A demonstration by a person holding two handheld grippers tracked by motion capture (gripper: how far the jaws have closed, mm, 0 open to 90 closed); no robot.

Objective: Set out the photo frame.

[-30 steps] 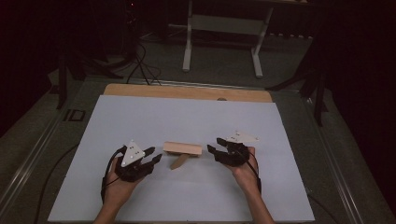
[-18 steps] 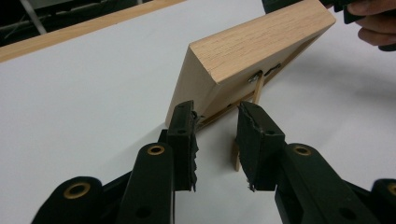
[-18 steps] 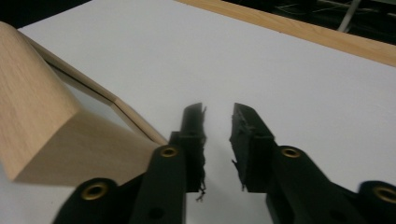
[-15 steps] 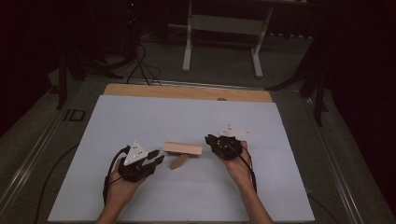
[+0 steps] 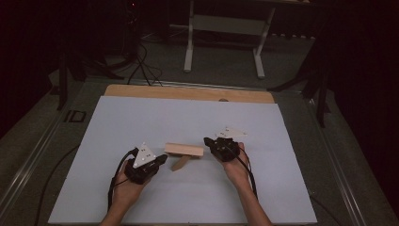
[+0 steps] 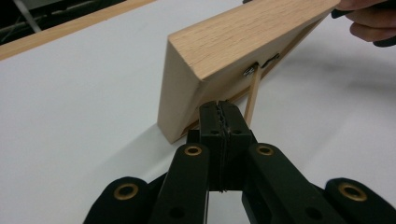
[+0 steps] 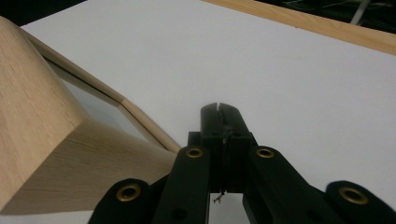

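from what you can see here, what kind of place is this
Probably a lab or studio bench set up for recording handling work, not a home. A white board covers the wooden table, dark floor around it carries loose cables and a metal stand, and only a wooden picture frame sits on it.

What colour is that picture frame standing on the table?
Light natural wood, the picture frame shows best in the left gripper view.

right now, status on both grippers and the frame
Left gripper shut, empty, at the wooden frame's stand. Right gripper shut, empty, beside the frame. Nothing in the way.
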